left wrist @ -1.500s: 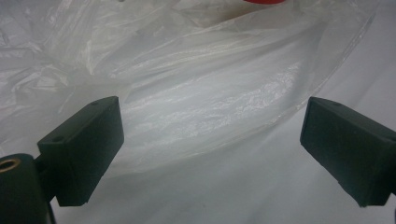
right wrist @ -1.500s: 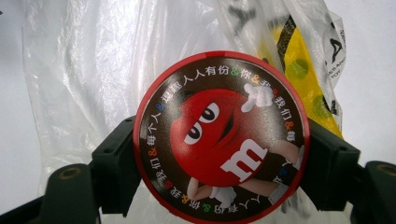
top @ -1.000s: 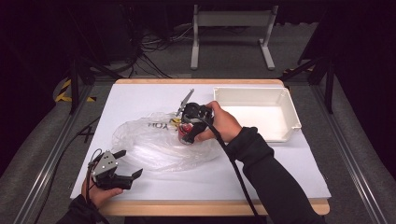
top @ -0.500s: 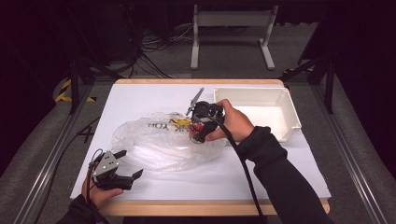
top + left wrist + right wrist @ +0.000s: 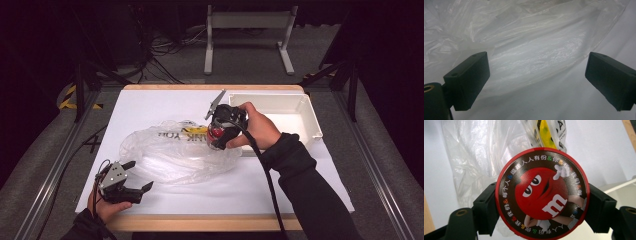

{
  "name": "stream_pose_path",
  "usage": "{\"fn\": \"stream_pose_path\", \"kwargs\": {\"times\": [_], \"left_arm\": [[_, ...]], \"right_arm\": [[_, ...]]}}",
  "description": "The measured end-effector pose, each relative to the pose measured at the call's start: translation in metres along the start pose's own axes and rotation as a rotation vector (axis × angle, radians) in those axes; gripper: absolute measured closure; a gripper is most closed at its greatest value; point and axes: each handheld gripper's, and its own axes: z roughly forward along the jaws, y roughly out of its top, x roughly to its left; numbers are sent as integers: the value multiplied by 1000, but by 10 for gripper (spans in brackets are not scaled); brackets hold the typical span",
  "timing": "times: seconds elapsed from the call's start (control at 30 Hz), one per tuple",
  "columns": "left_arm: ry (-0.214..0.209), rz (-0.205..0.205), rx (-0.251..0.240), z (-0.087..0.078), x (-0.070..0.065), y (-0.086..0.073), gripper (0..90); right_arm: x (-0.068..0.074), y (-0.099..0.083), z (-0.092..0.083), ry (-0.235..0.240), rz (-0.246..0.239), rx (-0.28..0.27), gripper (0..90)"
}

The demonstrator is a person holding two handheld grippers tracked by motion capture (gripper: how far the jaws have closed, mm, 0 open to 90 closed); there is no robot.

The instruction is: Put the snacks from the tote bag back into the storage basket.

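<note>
At the near left corner of the white table (image 5: 165, 102), a hand holds the left gripper (image 5: 134, 176), its two black jaws spread wide with nothing between them, resting just beside the near edge of a crumpled clear plastic bag with printed lettering (image 5: 170, 155). The bag sprawls across the middle of the table. At the bag's far right end, a hand in a dark sleeve holds the right gripper (image 5: 218, 136), whose jaws pinch a round red-rimmed candy tin with a red cartoon character on its lid (image 5: 542, 192), one jaw on each side of it. The tin hangs above the table, over the bag's right end. Just right of it, at the far right of the table, sits a white rectangular plastic tray (image 5: 305, 107).
</note>
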Motion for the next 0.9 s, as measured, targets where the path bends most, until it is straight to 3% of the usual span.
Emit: {"fn": "stream_pose_path", "kwargs": {"times": [0.27, 0.57, 0.73, 0.9], "left_arm": [[-1, 2, 2, 0, 0, 0, 66], [-1, 5, 7, 1, 0, 0, 66], [0, 3, 9, 1, 0, 0, 66], [-1, 3, 9, 1, 0, 0, 66]], "right_arm": [[-14, -15, -27, -33, 35, -26, 251], [-32, -37, -45, -73, 88, -24, 251], [-45, -56, -46, -91, 139, -2, 251], [-61, -79, -35, -95, 207, 46, 251]]}}
